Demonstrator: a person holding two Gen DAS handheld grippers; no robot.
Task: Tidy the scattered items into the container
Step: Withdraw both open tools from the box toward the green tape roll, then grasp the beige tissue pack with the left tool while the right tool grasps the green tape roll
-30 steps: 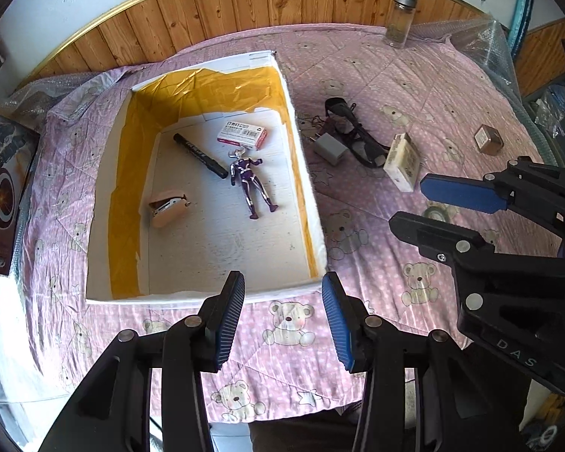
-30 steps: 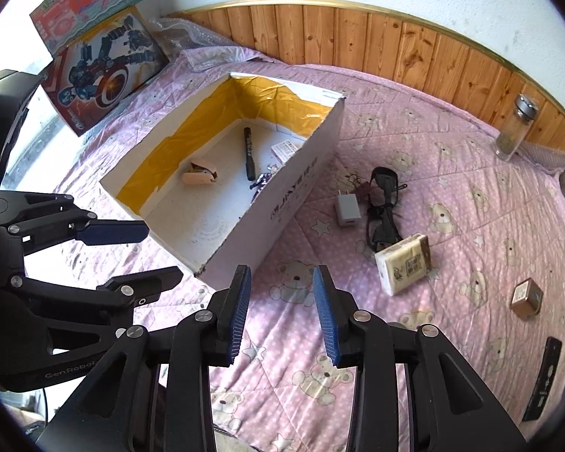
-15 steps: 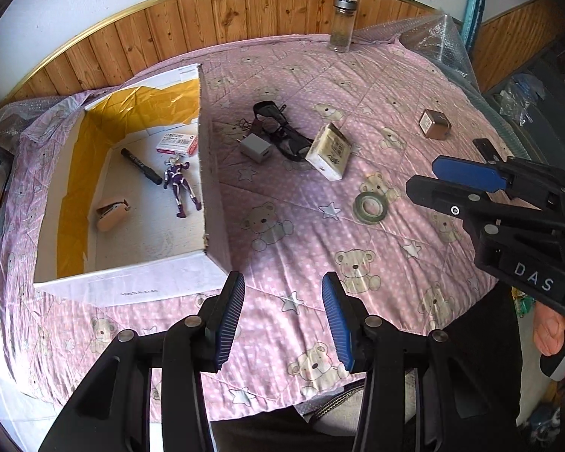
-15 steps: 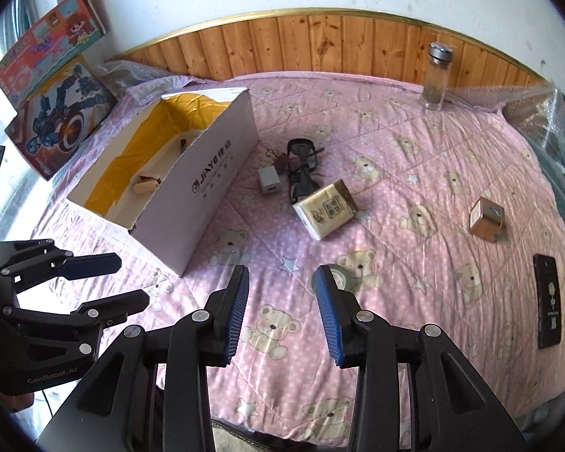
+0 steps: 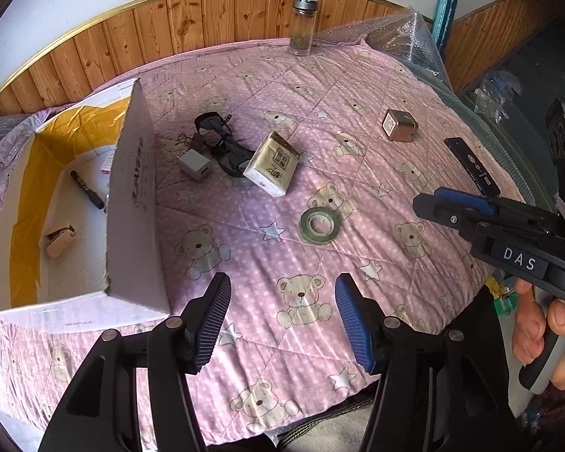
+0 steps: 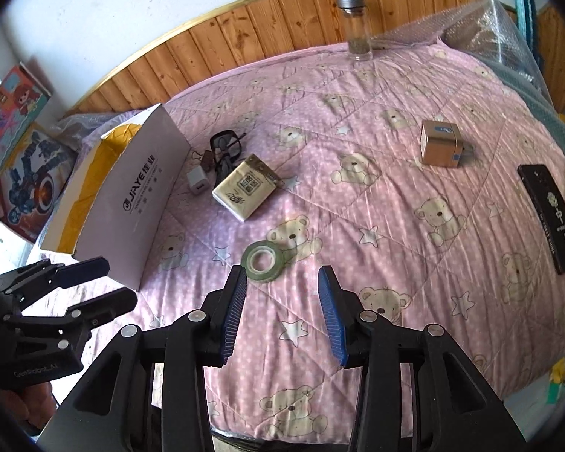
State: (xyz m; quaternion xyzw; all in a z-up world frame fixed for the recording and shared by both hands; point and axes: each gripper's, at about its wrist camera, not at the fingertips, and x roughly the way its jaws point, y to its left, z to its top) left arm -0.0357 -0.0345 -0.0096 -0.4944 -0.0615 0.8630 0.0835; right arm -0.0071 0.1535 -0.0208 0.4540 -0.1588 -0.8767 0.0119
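A white cardboard box [image 5: 132,203] [image 6: 139,196] with yellow lining stands at the left and holds a black marker [image 5: 87,189] and a small tan stapler [image 5: 59,240]. On the pink bear quilt lie a green tape roll [image 5: 317,225] [image 6: 264,261], a tissue pack [image 5: 272,168] [image 6: 246,187], a white charger [image 5: 194,164] [image 6: 197,182], black glasses [image 5: 222,143] [image 6: 226,147], a small brown box [image 5: 398,125] [image 6: 440,144] and a black flat case [image 5: 471,165] [image 6: 552,216]. My left gripper [image 5: 282,322] is open over the quilt's near part. My right gripper [image 6: 281,312] is open just short of the tape roll.
A glass jar [image 5: 301,26] [image 6: 356,26] stands at the far edge by the wood panelling. Bubble wrap [image 6: 482,26] lies at the back right. Toy boxes [image 6: 15,158] lean at the left wall. A hand [image 5: 546,335] holds the right gripper's handle.
Both grippers have swung right, from over the box toward the loose items. The tape roll now lies close before the right gripper. Both stay open and empty.
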